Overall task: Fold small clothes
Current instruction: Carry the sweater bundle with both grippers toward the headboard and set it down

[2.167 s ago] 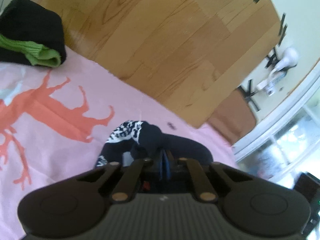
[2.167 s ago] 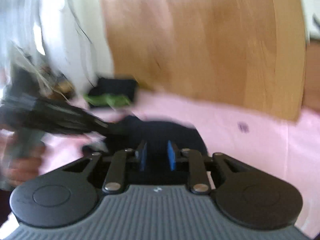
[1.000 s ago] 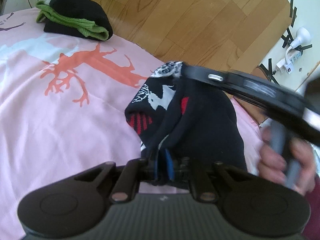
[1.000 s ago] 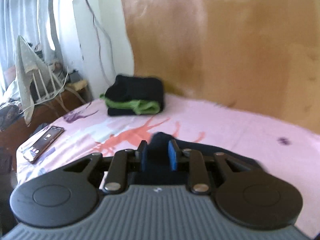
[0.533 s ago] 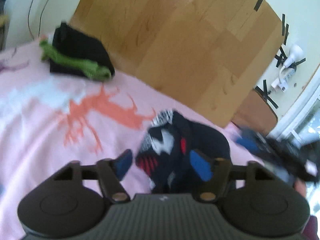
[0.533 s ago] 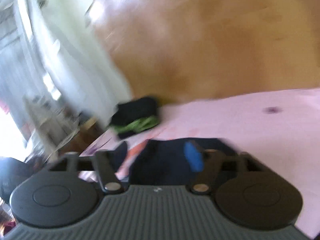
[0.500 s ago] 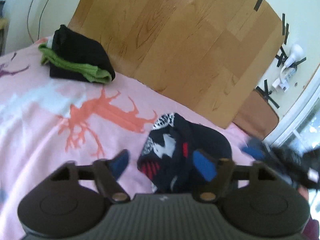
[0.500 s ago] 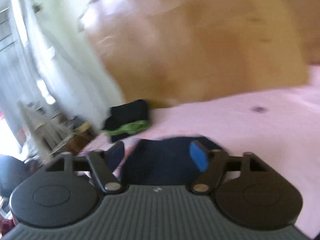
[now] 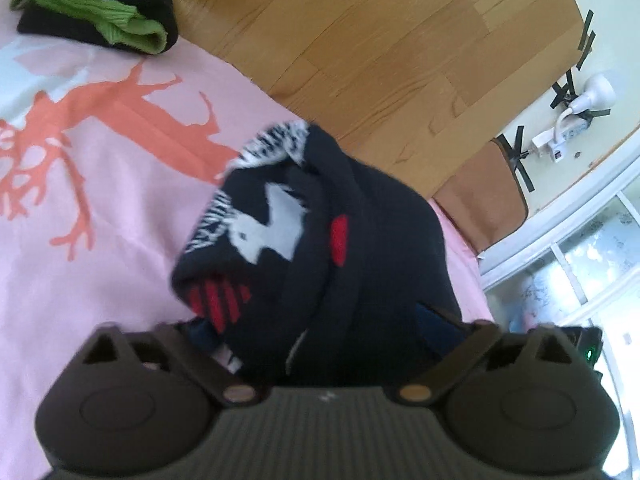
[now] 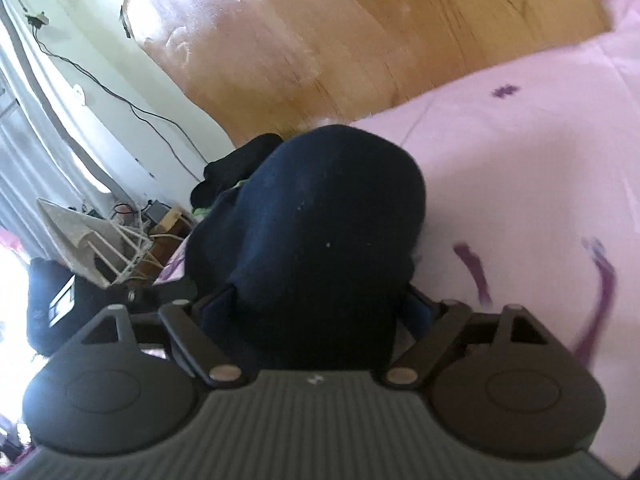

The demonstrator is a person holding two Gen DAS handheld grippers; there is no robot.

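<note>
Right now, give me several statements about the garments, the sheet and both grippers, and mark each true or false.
1. The left gripper is wide open around the dark patterned garment. True.
2. The patterned garment carries yellow stripes. False: its markings are white and red.
3. A black and green folded garment lies at the pink sheet's far edge. True.
4. The right gripper is shut on nothing. False: it is open, with dark fabric between its fingers.
</note>
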